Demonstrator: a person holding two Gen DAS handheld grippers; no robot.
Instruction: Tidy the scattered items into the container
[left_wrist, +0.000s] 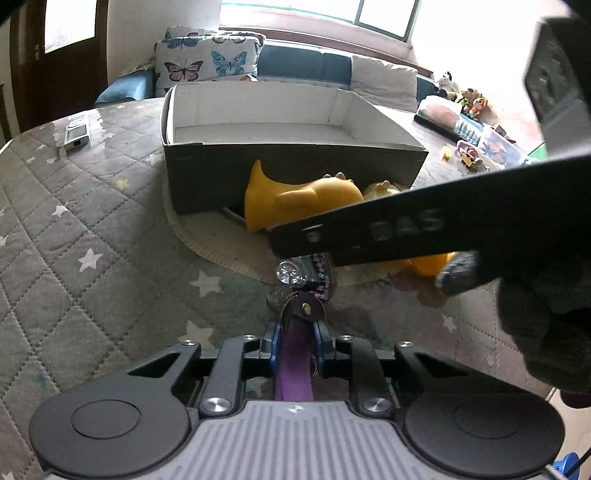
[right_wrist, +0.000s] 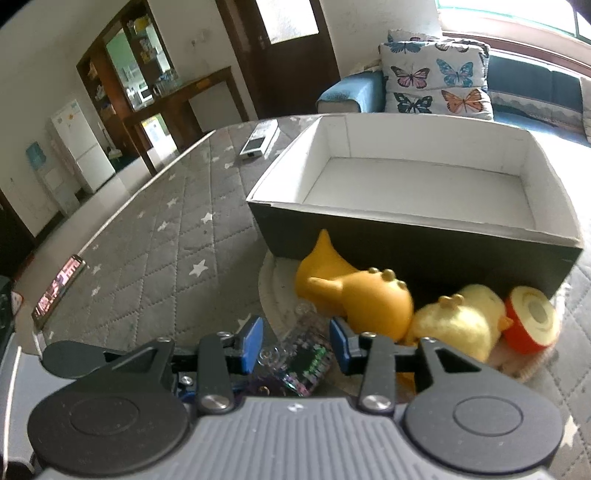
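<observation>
A dark cardboard box (left_wrist: 295, 162) with a white, empty inside stands on the quilted table; it also shows in the right wrist view (right_wrist: 417, 240). An orange toy (left_wrist: 295, 199) (right_wrist: 354, 291) lies against its near wall, with a yellow plush chick (right_wrist: 458, 321) and a red-and-yellow round toy (right_wrist: 532, 321) beside it. My left gripper (left_wrist: 295, 332) is shut on a purple strap (left_wrist: 293, 369) of a sparkly keychain (left_wrist: 303, 277). My right gripper (right_wrist: 295, 339) is open, its blue pads (right_wrist: 251, 339) on either side of the keychain (right_wrist: 303, 354).
A round woven mat (left_wrist: 207, 236) lies under the box and toys. A white remote (left_wrist: 75, 131) lies at the table's far left. A phone (right_wrist: 59, 288) lies at the near left edge. Toy boxes (left_wrist: 469, 125) sit at the right. A sofa with butterfly cushions (right_wrist: 436, 81) stands behind.
</observation>
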